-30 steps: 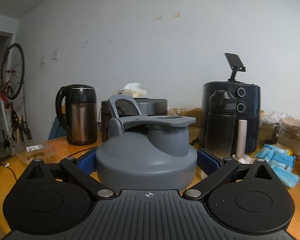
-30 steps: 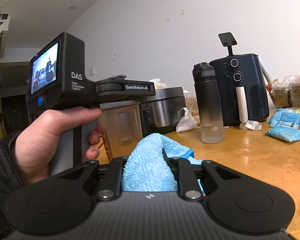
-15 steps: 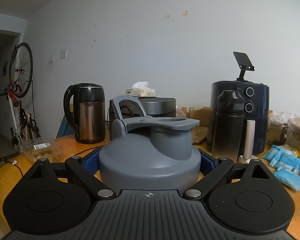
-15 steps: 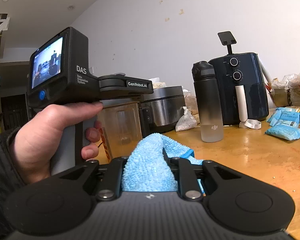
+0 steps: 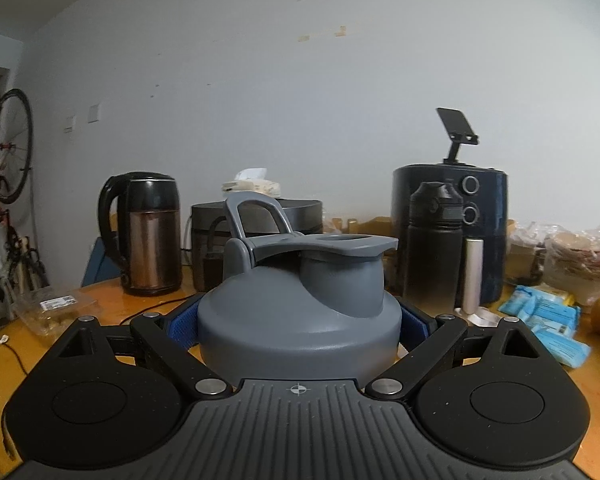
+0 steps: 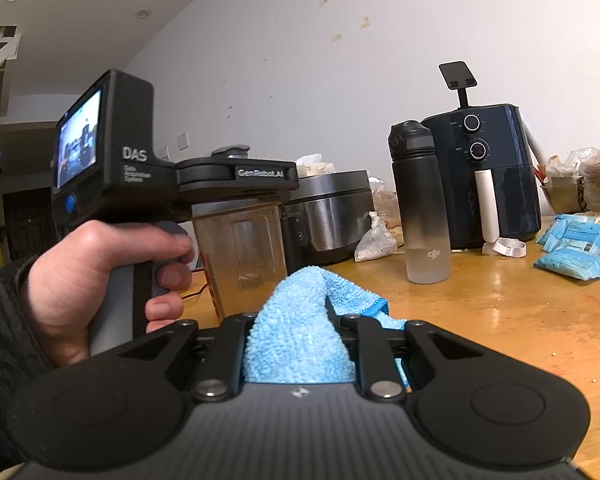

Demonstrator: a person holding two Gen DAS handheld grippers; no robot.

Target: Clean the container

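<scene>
My left gripper (image 5: pixel 298 322) is shut on the grey lid (image 5: pixel 300 312) of the container, its blue pads pressing the lid's sides; the flip cap and carry loop stand upright. In the right wrist view a hand (image 6: pixel 96 280) holds that left gripper (image 6: pixel 252 196) level, and the container's cloudy, stained clear body (image 6: pixel 244 256) hangs below it, just over the table. My right gripper (image 6: pixel 300 340) is shut on a light blue cloth (image 6: pixel 296 328), which bunches up between the fingers close to the container's right side, apart from it.
On the wooden table (image 6: pixel 500 320) stand a black-to-frosted water bottle (image 6: pixel 424 208), a dark air fryer (image 6: pixel 492 176), a rice cooker (image 6: pixel 332 216) and a kettle (image 5: pixel 148 236). Blue packets (image 6: pixel 572 248) and bags lie at the right. A bicycle (image 5: pixel 8 184) leans at far left.
The left gripper has turned slightly with the container, so its background shifted sideways a little. The right gripper and cloth have stayed put. Both grips are unchanged.
</scene>
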